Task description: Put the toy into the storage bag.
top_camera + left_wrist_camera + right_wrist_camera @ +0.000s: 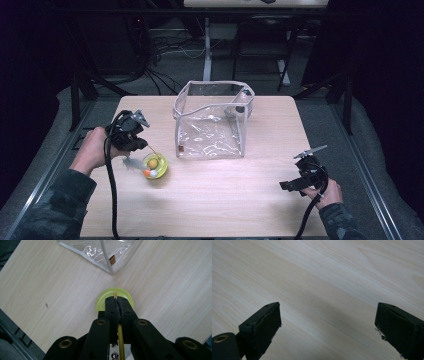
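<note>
Pinching the thin yellow handle [120, 336] of the yellow-green toy [154, 166] in my left tongs [117, 300], at eight o'clock from the clear pouch [212, 120] on the counter [240, 200], I should lift straight up, right tongs [327, 322] gaping idle.

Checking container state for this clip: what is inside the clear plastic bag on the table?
The clear plastic bag looks empty; glare hides part of its floor. The yellow-green toy lies outside it, its handle pinched by the left gripper.
</note>
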Demonstrator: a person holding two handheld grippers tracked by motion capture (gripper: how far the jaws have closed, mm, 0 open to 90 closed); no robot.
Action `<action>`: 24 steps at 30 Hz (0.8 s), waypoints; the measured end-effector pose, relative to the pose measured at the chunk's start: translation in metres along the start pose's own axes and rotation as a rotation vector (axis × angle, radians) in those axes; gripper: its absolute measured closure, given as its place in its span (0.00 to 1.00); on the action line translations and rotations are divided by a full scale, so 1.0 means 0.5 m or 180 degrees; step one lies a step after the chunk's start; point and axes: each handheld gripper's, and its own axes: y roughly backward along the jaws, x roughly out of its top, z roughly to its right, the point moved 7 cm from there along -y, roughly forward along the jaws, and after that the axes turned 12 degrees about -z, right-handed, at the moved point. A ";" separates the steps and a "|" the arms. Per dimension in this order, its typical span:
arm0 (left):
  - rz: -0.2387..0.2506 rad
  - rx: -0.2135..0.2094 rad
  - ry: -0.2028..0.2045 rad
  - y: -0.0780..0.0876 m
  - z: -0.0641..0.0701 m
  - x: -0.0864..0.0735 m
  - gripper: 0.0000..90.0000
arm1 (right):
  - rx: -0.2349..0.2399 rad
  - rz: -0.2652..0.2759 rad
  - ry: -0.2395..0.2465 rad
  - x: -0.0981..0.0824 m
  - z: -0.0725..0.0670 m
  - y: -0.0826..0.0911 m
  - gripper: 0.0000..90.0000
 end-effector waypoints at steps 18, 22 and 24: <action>0.0021 0.0105 0.0125 0.055 -0.032 0.012 0.98 | -0.0002 0.0002 -0.0019 0.000 0.001 -0.001 0.07; 0.0005 0.0141 0.0167 0.065 -0.042 0.012 0.98 | 0.0000 0.0000 -0.0019 0.000 0.000 -0.001 0.07; 0.0001 0.0157 0.0178 0.069 -0.046 0.012 0.98 | -0.0001 -0.0005 -0.0020 0.000 0.000 -0.001 0.07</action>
